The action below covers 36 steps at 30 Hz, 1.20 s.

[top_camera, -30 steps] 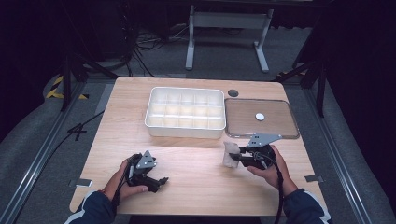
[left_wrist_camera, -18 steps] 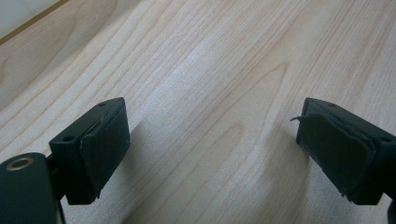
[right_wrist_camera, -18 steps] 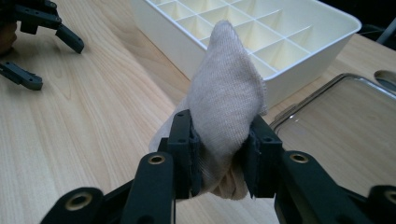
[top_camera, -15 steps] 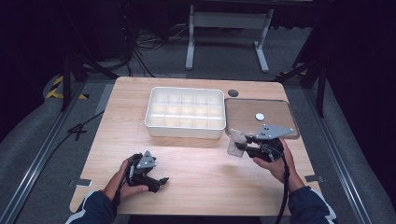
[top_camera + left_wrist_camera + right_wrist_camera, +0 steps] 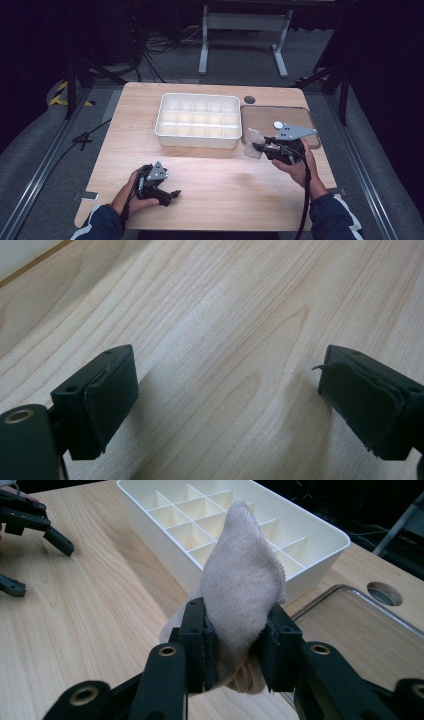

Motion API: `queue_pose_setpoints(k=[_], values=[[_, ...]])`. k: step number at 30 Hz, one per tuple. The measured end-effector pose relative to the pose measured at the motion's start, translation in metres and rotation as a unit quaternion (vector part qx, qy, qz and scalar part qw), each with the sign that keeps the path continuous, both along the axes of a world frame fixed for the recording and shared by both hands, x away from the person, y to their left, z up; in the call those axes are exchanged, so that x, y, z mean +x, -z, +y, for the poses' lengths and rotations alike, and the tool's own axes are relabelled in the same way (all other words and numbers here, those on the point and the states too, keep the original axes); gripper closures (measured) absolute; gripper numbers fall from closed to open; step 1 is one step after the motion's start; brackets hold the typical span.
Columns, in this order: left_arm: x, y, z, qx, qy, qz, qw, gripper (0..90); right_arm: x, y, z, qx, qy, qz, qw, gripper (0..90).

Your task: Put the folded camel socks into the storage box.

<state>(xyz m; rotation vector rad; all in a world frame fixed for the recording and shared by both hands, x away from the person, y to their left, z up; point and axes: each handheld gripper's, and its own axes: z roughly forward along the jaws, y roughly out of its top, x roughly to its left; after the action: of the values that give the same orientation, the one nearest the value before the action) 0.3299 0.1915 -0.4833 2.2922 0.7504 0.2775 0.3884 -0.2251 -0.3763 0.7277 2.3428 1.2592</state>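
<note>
A beige knitted sock (image 5: 242, 590) is pinched between the two black jaws of my right gripper (image 5: 235, 645), bulging out above them. From above, that right gripper (image 5: 259, 147) holds the sock (image 5: 253, 142) just off the table, beside the right front corner of the white divided box (image 5: 197, 120). My left gripper (image 5: 170, 194) rests low over the near left part of the wooden table (image 5: 225, 182). Its jaws stand wide apart over bare wood in the left gripper view (image 5: 225, 405), with nothing between them.
A clear flat lid or tray (image 5: 300, 117) lies right of the white box, with a small white disc (image 5: 278, 124) on it. A round cable hole (image 5: 249, 99) sits in the table behind it. Dark floor, cables and a metal stand surround the table.
My right gripper has lifted the sock off the table and carried it a little right and away, toward the box's corner. The left gripper has stayed put.
</note>
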Motion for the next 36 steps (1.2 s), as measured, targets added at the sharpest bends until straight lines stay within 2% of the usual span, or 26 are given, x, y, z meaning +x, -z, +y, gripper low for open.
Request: queue_pose_setpoints(k=[2,10,17,32,36], values=[[0.0,0.0,0.0,0.002,0.0,0.0,1.0,9.1,0.002,-0.002,0.001,-0.004,-0.001,-0.008,1.0,67.9],[0.0,0.0,0.0,0.001,0.0,0.0,1.0,9.1,0.012,-0.013,0.004,-0.002,0.002,-0.011,0.9999,67.8],[0.0,0.0,0.0,0.001,0.0,0.0,1.0,9.1,0.021,-0.021,0.013,-0.014,0.0,-0.019,0.9997,67.8],[0.0,0.0,0.0,0.002,0.0,0.0,1.0,9.1,0.043,-0.022,0.031,-0.027,0.007,-0.017,0.9995,67.6],[0.0,0.0,0.0,0.001,0.0,0.0,1.0,9.1,0.049,-0.021,0.037,-0.04,0.003,-0.021,0.999,67.7]])
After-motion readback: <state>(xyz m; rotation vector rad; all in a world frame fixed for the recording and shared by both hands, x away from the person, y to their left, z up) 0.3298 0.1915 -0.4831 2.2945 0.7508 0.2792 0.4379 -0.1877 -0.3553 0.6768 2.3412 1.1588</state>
